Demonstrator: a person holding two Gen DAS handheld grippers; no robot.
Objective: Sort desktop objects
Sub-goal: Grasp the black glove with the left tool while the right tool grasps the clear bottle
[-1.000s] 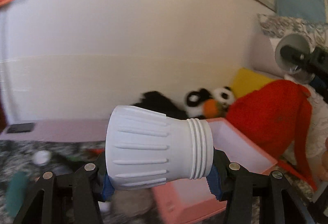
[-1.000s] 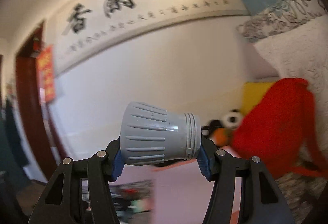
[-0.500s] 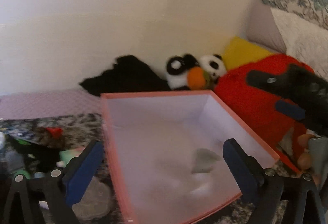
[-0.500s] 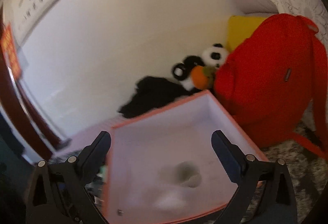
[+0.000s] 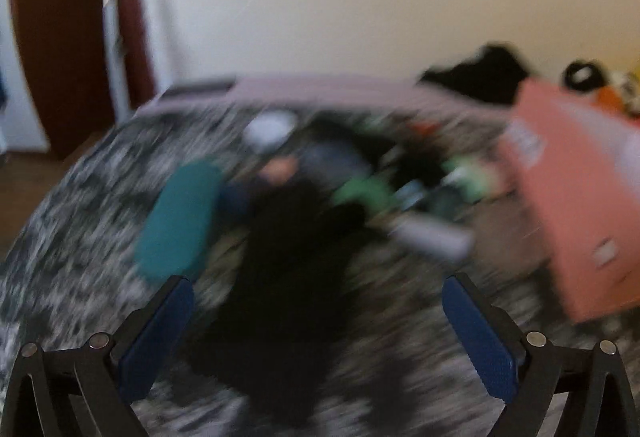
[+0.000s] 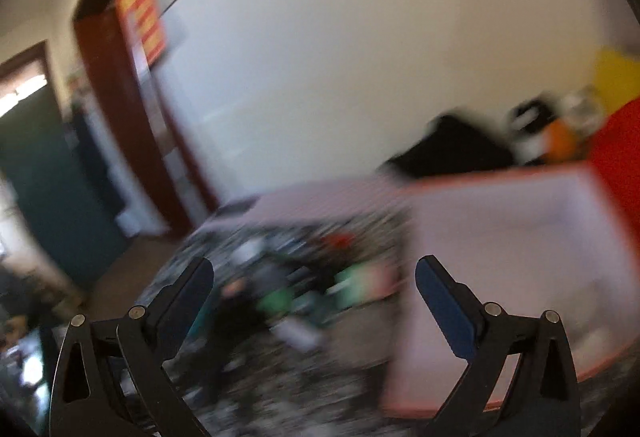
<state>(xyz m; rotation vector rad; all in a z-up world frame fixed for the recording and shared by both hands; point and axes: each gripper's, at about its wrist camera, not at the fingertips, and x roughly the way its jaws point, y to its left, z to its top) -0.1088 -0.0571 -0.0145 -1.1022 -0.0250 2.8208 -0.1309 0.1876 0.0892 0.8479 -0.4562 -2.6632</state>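
Pink box (image 5: 576,197) sits at right on the mottled grey surface (image 5: 80,237), white label patches on its wall too blurred to read. Left hand-held gripper (image 5: 318,317) — jaws spread wide, empty. Right hand-held gripper (image 6: 314,301) likewise. Cluttered objects (image 5: 360,189) lie just left of the box; red poster (image 6: 142,11) writing illegible.

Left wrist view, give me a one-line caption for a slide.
Open, empty left gripper over a blurred clutter of desk objects, teal case at left, pink box at right.
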